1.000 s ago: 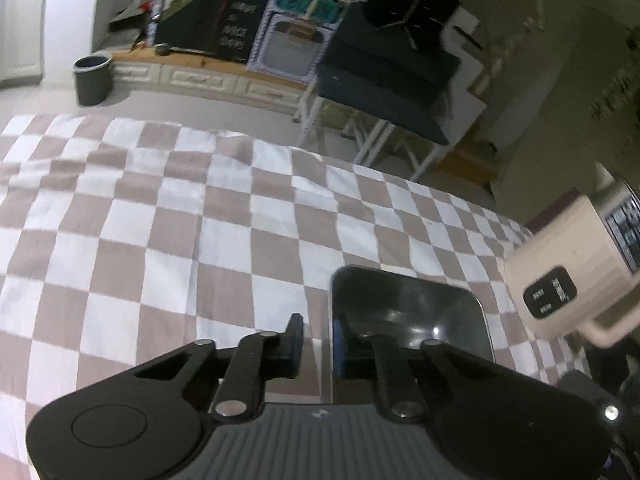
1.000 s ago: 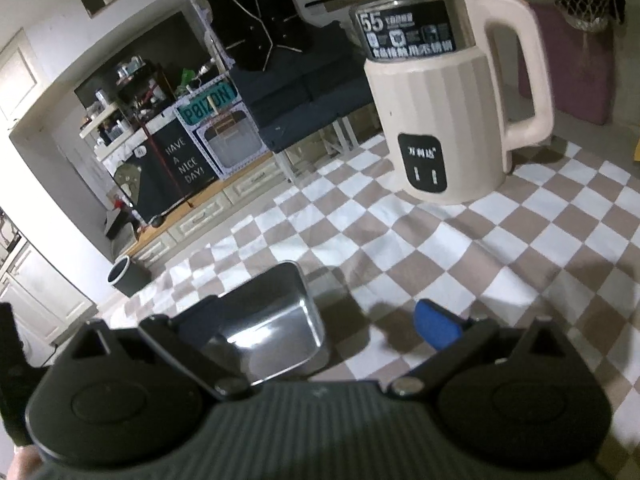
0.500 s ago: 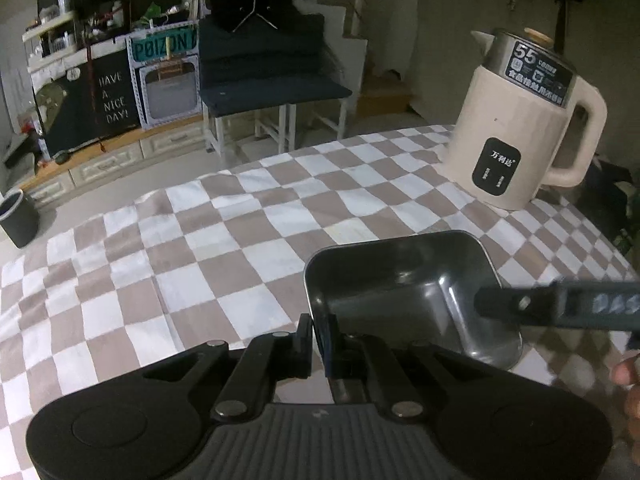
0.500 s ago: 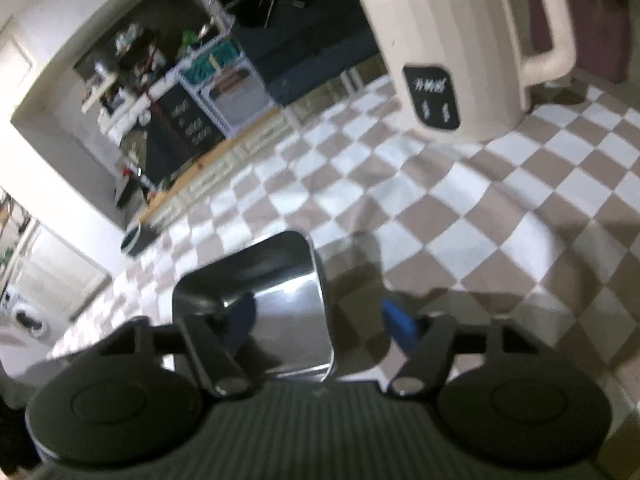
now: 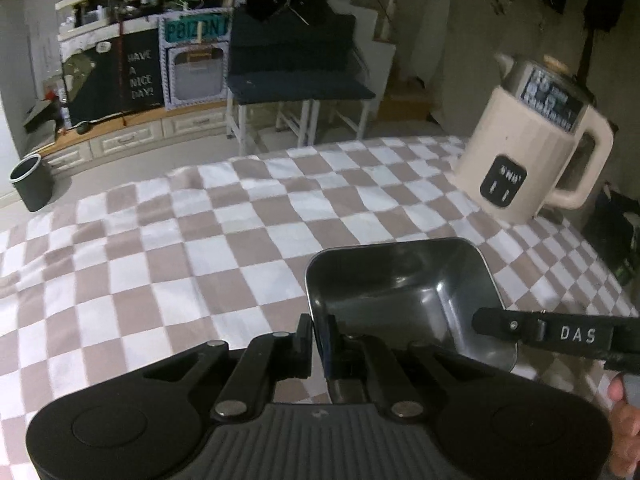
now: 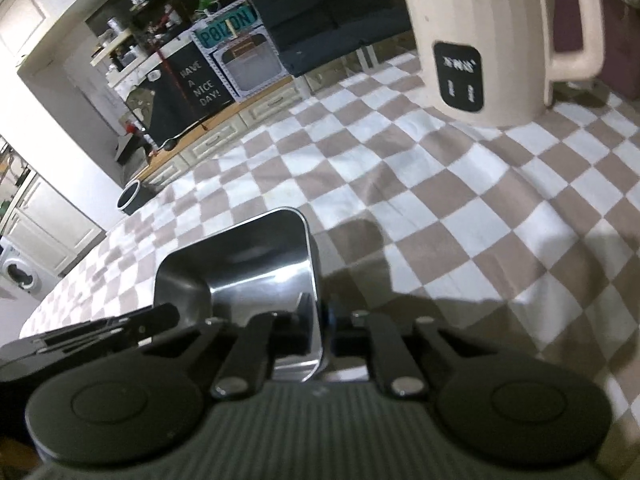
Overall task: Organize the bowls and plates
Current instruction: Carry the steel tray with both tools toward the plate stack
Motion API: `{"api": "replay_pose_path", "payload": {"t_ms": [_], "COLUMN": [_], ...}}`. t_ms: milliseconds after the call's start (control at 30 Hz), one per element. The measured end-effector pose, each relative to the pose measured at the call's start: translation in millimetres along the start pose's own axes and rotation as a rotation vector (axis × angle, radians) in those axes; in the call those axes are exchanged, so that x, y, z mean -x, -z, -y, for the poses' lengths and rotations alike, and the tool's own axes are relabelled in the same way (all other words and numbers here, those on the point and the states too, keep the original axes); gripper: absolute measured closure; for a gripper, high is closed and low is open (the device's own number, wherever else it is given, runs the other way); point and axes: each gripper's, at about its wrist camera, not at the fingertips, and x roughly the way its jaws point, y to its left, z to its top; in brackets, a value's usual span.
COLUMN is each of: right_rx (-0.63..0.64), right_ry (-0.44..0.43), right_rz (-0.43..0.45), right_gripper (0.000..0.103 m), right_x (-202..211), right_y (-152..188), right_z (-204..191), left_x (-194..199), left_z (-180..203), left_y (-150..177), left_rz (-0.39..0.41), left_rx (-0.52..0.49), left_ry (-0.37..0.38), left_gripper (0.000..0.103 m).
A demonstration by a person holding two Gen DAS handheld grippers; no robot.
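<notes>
Checkered cloth (image 5: 168,272): one steel tray (image 5: 404,292), two clamped tongs (image 5: 319,336) (image 6: 320,312).

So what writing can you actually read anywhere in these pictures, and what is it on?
"HAVE A NICE DAY!": black board behind the table.
"P8IZON": teal plate beside it; last letters unclear.
"DAS": right gripper, side.
Kettle: top label and front panel too blurred.

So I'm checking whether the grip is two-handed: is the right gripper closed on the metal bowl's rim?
Yes, the right gripper is shut on the metal bowl's side wall, one finger inside and one outside.
</notes>
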Motion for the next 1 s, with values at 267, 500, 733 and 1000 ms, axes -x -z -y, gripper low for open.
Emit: {"api": "replay_pose_path", "payload": {"t_ms": [267,500,733,1000], "right_rx": [0.052,0.126,0.175,0.234], "right_ry": [-0.082,-0.141,-0.191,-0.205], "right_rz": [0.044,0.092,0.126,0.176], "right_gripper": [0.093,0.093,0.093,0.093], "right_x": [36.0,80.2,122.4,160.3], "right_y": [4.2,19.0,34.6,52.6], "right_z": [-23.8,-43.5,-46.9,-38.6], "left_x": [62.2,117.2,166.8,197.5], "left_z": [-1.7,3.0,17.4,38.0], "left_y": [5.0,15.8,45.0,85.4], "left_rz": [0.084,0.137,0.182,0.199], "left_rx": [0.065,0.074,0.087,0.098], "left_ry": [-0.055,-0.085,-0.091,-0.098], "left_gripper": [0.099,0.099,0.097,0.096]}}
